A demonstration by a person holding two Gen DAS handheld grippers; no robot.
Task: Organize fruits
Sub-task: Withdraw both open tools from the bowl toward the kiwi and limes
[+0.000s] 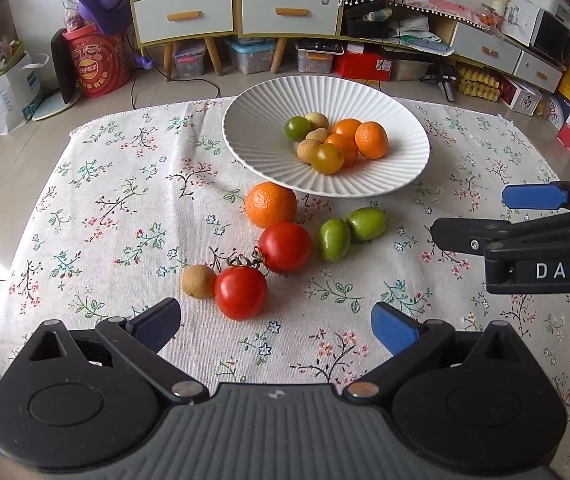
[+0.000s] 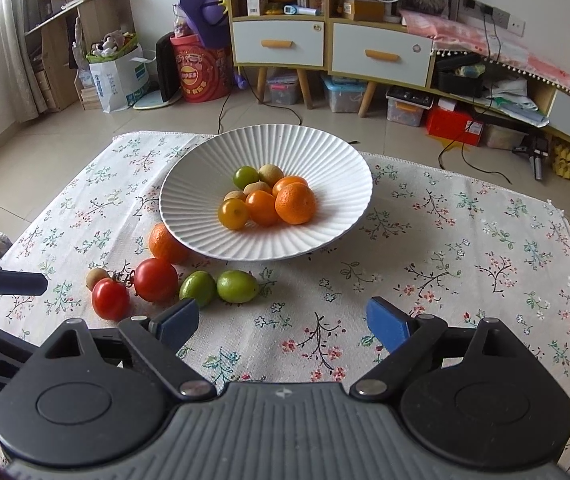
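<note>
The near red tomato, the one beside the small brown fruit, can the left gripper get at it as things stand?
Probably yes. The left gripper is open and empty, with the near red tomato just ahead; only the small brown fruit touching it crowds one side.

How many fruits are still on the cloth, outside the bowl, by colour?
Red tomatoes: 2
Green fruits: 2
Orange citrus: 1
Small tan fruit: 1
Total: 6

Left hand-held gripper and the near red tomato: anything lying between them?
No. In the left wrist view only bare floral tablecloth separates the open left hand-held gripper from the near red tomato.
</note>
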